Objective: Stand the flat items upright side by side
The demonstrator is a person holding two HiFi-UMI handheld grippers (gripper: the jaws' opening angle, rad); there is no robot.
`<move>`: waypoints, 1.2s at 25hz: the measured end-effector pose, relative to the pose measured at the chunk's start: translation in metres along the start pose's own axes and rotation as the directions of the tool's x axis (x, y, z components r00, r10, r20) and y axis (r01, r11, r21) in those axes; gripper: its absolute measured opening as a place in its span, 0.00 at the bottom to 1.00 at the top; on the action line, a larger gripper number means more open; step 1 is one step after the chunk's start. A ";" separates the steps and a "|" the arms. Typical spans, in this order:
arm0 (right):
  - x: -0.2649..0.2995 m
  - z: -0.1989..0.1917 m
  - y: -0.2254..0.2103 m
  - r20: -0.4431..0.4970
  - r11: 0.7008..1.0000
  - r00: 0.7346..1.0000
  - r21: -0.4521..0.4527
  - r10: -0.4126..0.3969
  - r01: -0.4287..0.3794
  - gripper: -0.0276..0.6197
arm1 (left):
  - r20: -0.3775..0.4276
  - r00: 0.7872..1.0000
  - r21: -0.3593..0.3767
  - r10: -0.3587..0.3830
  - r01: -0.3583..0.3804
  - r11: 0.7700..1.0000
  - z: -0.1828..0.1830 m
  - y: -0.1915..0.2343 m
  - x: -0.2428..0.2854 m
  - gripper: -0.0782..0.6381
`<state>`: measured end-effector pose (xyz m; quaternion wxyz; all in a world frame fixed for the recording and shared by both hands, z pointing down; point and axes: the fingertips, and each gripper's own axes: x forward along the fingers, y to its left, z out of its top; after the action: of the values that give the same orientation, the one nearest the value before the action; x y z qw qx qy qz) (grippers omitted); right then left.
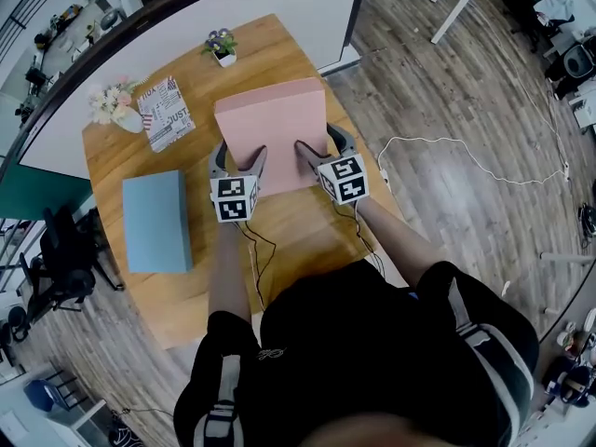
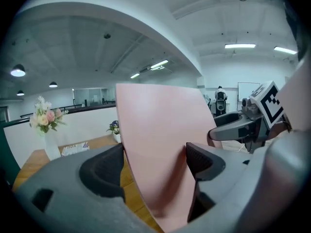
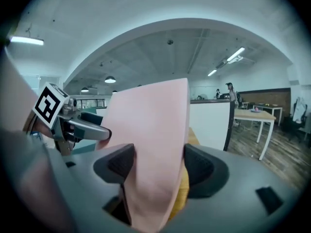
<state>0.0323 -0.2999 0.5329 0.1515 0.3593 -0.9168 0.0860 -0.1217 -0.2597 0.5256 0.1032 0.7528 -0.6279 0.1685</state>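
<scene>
A flat pink box [image 1: 275, 128] is held off the wooden table [image 1: 298, 226], tilted, with one gripper at each near corner. My left gripper [image 1: 238, 161] is shut on its left part, and in the left gripper view the pink box [image 2: 160, 130] fills the gap between the left gripper's [image 2: 154, 164] pads. My right gripper [image 1: 324, 147] is shut on its right part; the pink box [image 3: 150, 125] sits squeezed between the right gripper's [image 3: 158, 165] pads. A flat light-blue box [image 1: 156, 220] lies on the table at the left. A flat item with printed lettering [image 1: 166, 110] lies further back.
A vase of pink flowers [image 1: 116, 105] stands at the table's far left and a small potted plant [image 1: 222, 47] at its far edge. A white partition [image 1: 233, 7] runs behind the table. A white cable [image 1: 466, 156] lies on the floor at right.
</scene>
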 end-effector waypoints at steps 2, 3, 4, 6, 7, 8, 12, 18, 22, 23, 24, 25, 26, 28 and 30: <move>-0.002 0.011 -0.001 0.041 0.999 0.998 -0.030 -0.038 0.040 0.55 | 0.021 1.000 0.010 0.022 -0.022 1.000 0.007 0.001 0.000 0.67; -0.004 0.016 -0.002 0.060 0.997 0.997 -0.041 -0.056 0.058 0.55 | 0.027 0.999 0.010 0.031 -0.031 0.999 0.009 0.001 0.000 0.67; -0.005 0.020 -0.004 0.078 0.996 0.994 -0.051 -0.071 0.075 0.55 | 0.034 0.999 0.008 0.041 -0.041 0.999 0.012 0.000 0.000 0.67; -0.008 0.028 -0.007 0.112 0.993 0.989 -0.066 -0.094 0.101 0.55 | 0.049 0.997 0.004 0.061 -0.061 0.998 0.017 0.000 0.001 0.67; -0.010 0.031 -0.008 0.127 0.991 0.987 -0.072 -0.102 0.111 0.55 | 0.059 0.996 0.003 0.070 -0.070 0.998 0.019 -0.001 0.001 0.67; -0.012 0.034 -0.008 0.140 0.990 0.984 -0.076 -0.108 0.120 0.55 | 0.069 0.995 0.005 0.077 -0.077 0.997 0.021 -0.001 0.000 0.68; -0.017 0.036 -0.011 0.163 0.988 0.978 -0.063 -0.130 0.142 0.55 | 0.095 0.993 0.043 0.073 -0.078 0.996 0.030 -0.003 -0.001 0.68; -0.025 0.006 -0.004 0.139 0.987 0.978 -0.009 -0.157 0.160 0.54 | 0.081 0.997 0.130 0.012 -0.023 0.991 0.015 -0.014 -0.001 0.68; -0.031 -0.002 -0.001 0.150 0.984 0.974 -0.019 -0.172 0.177 0.53 | 0.100 0.995 0.129 0.026 -0.039 0.991 0.010 -0.017 -0.006 0.69; -0.031 -0.004 -0.001 0.147 0.984 0.974 -0.019 -0.175 0.179 0.53 | 0.100 0.995 0.129 0.025 -0.038 0.991 0.010 -0.017 -0.007 0.69; -0.031 -0.005 -0.002 0.144 0.984 0.974 -0.018 -0.175 0.179 0.53 | 0.097 0.995 0.129 0.022 -0.035 0.991 0.009 -0.017 -0.007 0.69; -0.032 -0.006 -0.001 0.141 0.984 0.975 -0.016 -0.174 0.178 0.53 | 0.094 0.995 0.130 0.019 -0.031 0.991 0.009 -0.017 -0.008 0.69; -0.032 -0.007 0.000 0.139 0.984 0.975 -0.017 -0.172 0.176 0.53 | 0.093 0.996 0.131 0.015 -0.028 0.991 0.008 -0.018 -0.009 0.69; -0.033 -0.008 0.001 0.139 0.985 0.976 -0.024 -0.168 0.173 0.53 | 0.099 0.995 0.133 0.011 -0.024 0.991 0.007 -0.020 -0.012 0.69; -0.035 -0.008 0.001 0.144 0.985 0.976 -0.034 -0.163 0.169 0.54 | 0.108 0.994 0.129 0.010 -0.024 0.991 0.006 -0.021 -0.014 0.69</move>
<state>0.0578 -0.2751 0.5289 0.1013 0.4363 -0.8937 0.0264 -0.1024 -0.2451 0.5164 0.0183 0.7605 -0.6266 0.1693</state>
